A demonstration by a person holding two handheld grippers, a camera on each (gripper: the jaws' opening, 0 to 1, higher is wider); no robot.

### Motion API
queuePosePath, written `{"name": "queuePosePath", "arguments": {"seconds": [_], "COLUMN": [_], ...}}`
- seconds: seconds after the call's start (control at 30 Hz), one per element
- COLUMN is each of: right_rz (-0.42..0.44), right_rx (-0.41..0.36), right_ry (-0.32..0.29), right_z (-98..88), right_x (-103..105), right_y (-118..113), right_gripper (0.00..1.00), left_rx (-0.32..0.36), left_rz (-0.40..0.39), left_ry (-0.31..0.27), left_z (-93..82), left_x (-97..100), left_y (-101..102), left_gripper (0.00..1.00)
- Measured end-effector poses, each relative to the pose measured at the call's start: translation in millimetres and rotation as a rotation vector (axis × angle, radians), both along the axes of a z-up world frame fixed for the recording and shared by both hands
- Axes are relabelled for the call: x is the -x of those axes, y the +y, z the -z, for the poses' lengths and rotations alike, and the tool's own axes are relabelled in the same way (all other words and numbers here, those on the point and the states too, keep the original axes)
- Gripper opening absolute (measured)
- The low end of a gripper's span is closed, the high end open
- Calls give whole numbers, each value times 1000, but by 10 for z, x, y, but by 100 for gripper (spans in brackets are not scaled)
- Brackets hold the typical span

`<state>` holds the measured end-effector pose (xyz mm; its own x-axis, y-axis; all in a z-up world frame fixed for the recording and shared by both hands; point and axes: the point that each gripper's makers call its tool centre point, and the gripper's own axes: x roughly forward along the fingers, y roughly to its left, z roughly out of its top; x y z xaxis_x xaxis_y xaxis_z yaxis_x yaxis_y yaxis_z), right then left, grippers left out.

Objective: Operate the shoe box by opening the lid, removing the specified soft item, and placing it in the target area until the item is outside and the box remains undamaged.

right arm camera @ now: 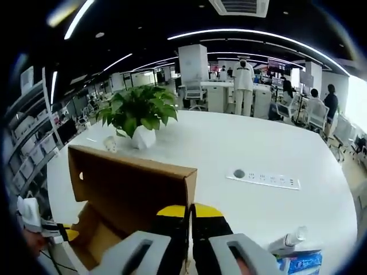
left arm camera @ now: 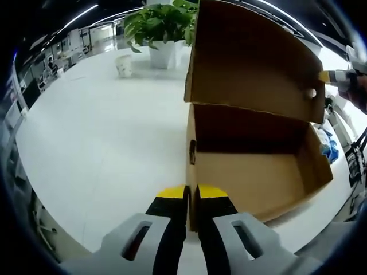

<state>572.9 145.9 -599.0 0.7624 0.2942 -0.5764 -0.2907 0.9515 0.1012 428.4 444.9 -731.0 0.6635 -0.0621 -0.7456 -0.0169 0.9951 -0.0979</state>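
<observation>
shoe box (left arm camera: 252, 172): mouth open, interior free for entry from above and front; raised lid (left arm camera: 252, 57) walls off the far side. counter (left arm camera: 103, 143): broad bare stretch beside the box, passable. potted plant (left arm camera: 160, 28) and paper cup (left arm camera: 124, 66): at far edge, well apart from the box. power strip (right arm camera: 264, 179): flat, mid-counter, open surface around it. bottle (right arm camera: 289, 240) and blue packet (right arm camera: 301, 263): near the counter edge.

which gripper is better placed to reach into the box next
Left, probably. The left gripper faces the open inside of the box, while the right gripper sits at the raised lid, seemingly holding it up.
</observation>
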Motion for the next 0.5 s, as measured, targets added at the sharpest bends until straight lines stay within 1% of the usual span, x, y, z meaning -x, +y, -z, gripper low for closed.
{"name": "queuePosePath", "arguments": {"seconds": [0.1,0.3,0.5], "right_rz": [-4,8,0], "right_rx": [11,1,4], "right_ry": [-16,-31,-52], "right_z": [-17,-32,-76], "right_x": [50,121,178], "right_y": [-8,-31,-5], "right_gripper": [0,0,0], "left_rx": [2,4,7], "left_rz": [-1,-6,-21], "left_ry": [0,-1,0], "left_z": [-1,-1,-1], "left_x": [-4,-9,-10], "left_y": [1,6,5], "left_gripper": [4,4,4]}}
